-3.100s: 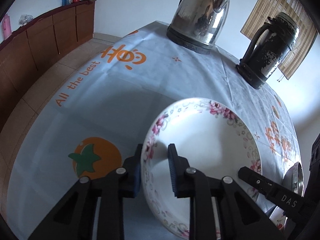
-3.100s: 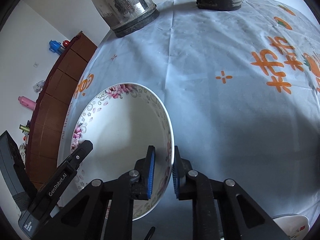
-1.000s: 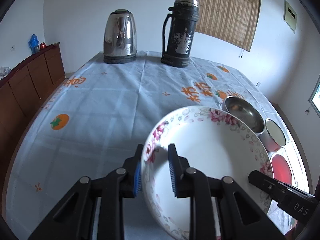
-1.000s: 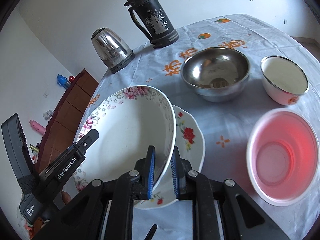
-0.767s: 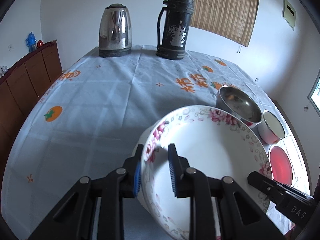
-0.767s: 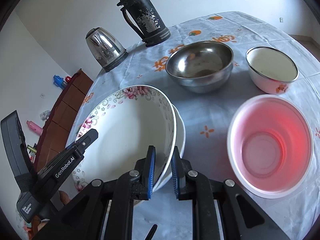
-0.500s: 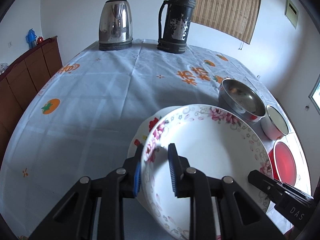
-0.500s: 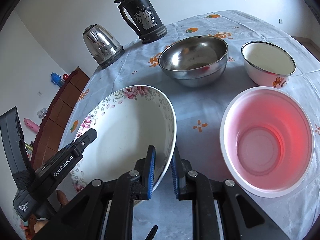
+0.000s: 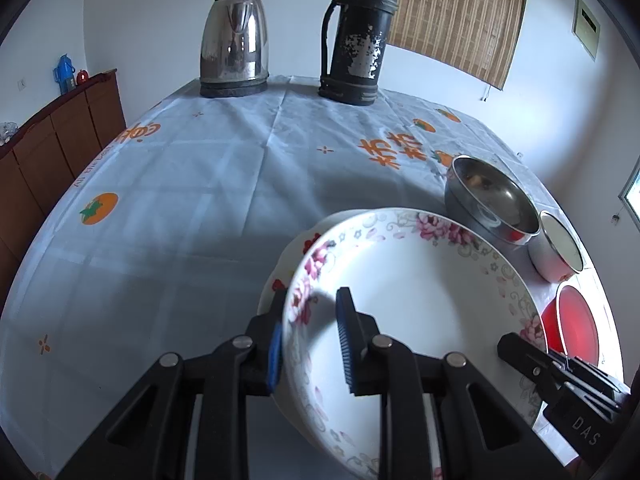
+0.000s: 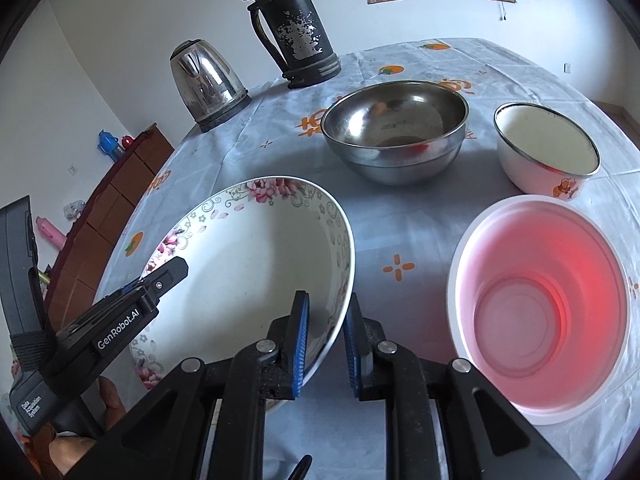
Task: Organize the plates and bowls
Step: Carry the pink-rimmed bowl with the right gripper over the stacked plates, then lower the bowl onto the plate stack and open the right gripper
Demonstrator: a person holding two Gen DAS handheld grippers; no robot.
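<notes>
A large white floral bowl (image 9: 416, 288) (image 10: 256, 264) is held by both grippers. My left gripper (image 9: 310, 340) is shut on its left rim; my right gripper (image 10: 325, 334) is shut on its right rim. A floral plate (image 9: 294, 252) lies on the table right under the bowl and shows only as a rim in the left wrist view; the bowl hides it in the right wrist view. To the right stand a steel bowl (image 10: 394, 136) (image 9: 490, 200), a white enamel bowl (image 10: 546, 146) (image 9: 558, 250) and a pink bowl (image 10: 540, 300) (image 9: 576, 326).
A steel kettle (image 9: 234, 44) (image 10: 206, 80) and a black thermos (image 9: 358, 36) (image 10: 294, 28) stand at the table's far edge. The table (image 9: 180, 184) has a pale cloth with orange prints. A wooden cabinet (image 9: 52, 144) runs along the left wall.
Both grippers have carried the floral bowl right across the table and lowered it over the floral plate, which is now almost covered. The bowls at the right look closer.
</notes>
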